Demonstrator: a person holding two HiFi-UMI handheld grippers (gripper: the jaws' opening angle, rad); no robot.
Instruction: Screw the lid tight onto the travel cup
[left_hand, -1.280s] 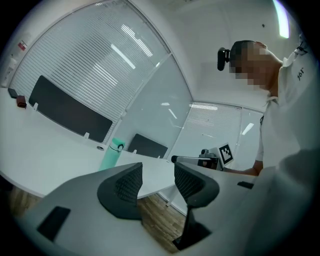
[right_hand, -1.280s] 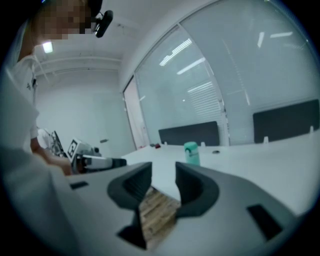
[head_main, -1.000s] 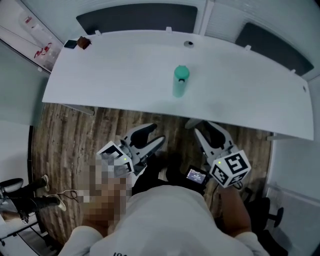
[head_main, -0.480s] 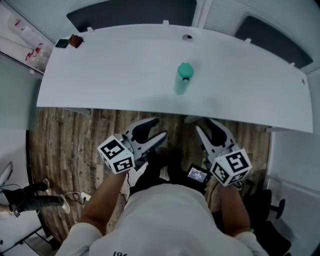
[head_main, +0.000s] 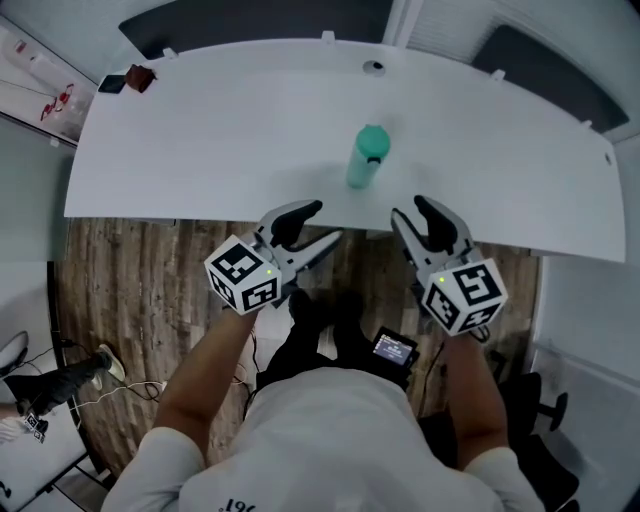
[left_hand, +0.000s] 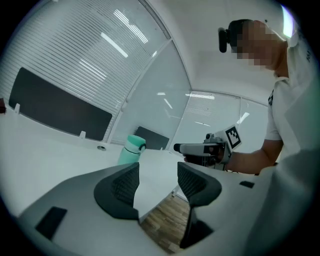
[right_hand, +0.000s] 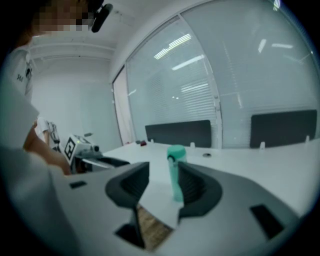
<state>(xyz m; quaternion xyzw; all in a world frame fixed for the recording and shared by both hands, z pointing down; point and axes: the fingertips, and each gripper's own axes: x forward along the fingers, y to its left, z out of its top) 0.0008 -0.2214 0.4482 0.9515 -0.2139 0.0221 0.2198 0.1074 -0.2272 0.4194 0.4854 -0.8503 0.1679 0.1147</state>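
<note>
In the head view the mint-green travel cup (head_main: 362, 165) stands upright on the white table (head_main: 200, 130), a little right of centre and near the table's lower edge, with its lid (head_main: 374, 141) sitting on top. The left gripper (head_main: 325, 222) and right gripper (head_main: 410, 210) are held below it, at the table's lower edge, one on each side of the cup and apart from it. The wooden floor (head_main: 130, 280) shows beneath them. In the left gripper view the left gripper (left_hand: 157, 182) has its jaws spread. They have just been opening, with only table and floor showing in the gap. The cup (left_hand: 130, 151) stands further off on the table (left_hand: 45, 150), up and left of the gap, and the right gripper (left_hand: 202, 149) reaches in from the right. In the right gripper view the right gripper (right_hand: 162, 184) also has its jaws spread, having just been opening, with nothing pinched. The cup (right_hand: 175, 172) shows in the gap close to the right-hand jaw but stands beyond it on the table (right_hand: 250, 155). The left gripper (right_hand: 85, 152) sits at mid left.
</note>
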